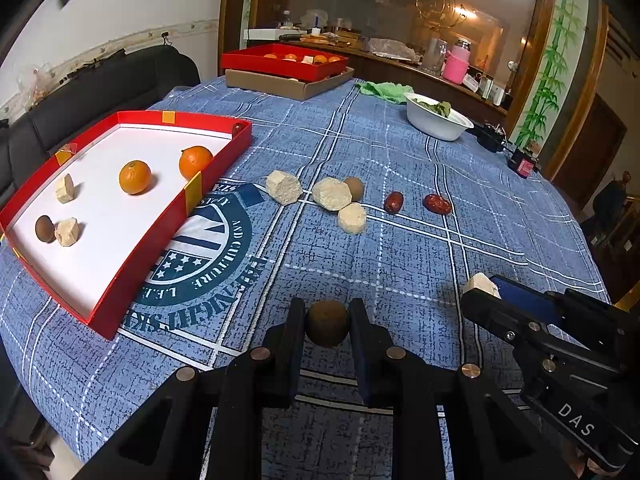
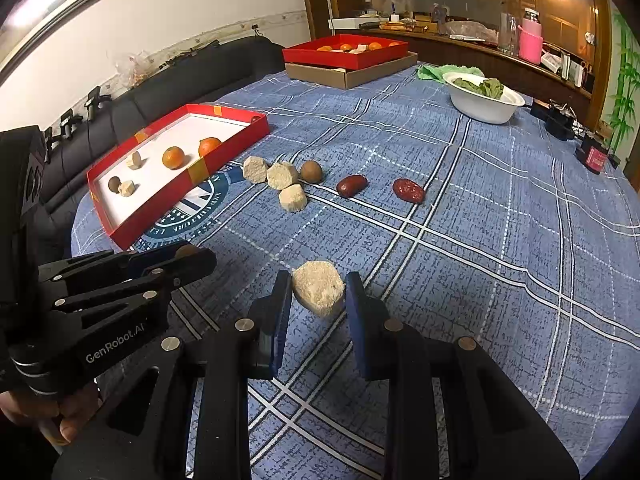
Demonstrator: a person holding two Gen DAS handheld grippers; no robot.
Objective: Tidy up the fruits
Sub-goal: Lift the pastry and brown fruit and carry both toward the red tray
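round brown fruit (image 1: pixel 327 323), pale rough chunk (image 2: pixel 319 288)

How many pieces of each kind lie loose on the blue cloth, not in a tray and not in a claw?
Beige chunks: 3
Brown round fruit: 1
Red dates: 2
Total: 6

— How's my feed looking?
— Dim room, I see warm glare from a lamp (image 1: pixel 468 12) in the cabinet glass. Soft shadows trail the oranges (image 1: pixel 135 177) in the red tray (image 1: pixel 120 296).
— Edges?
— Fisheye bends the table (image 2: pixel 500 240); corners go black, background slightly soft.
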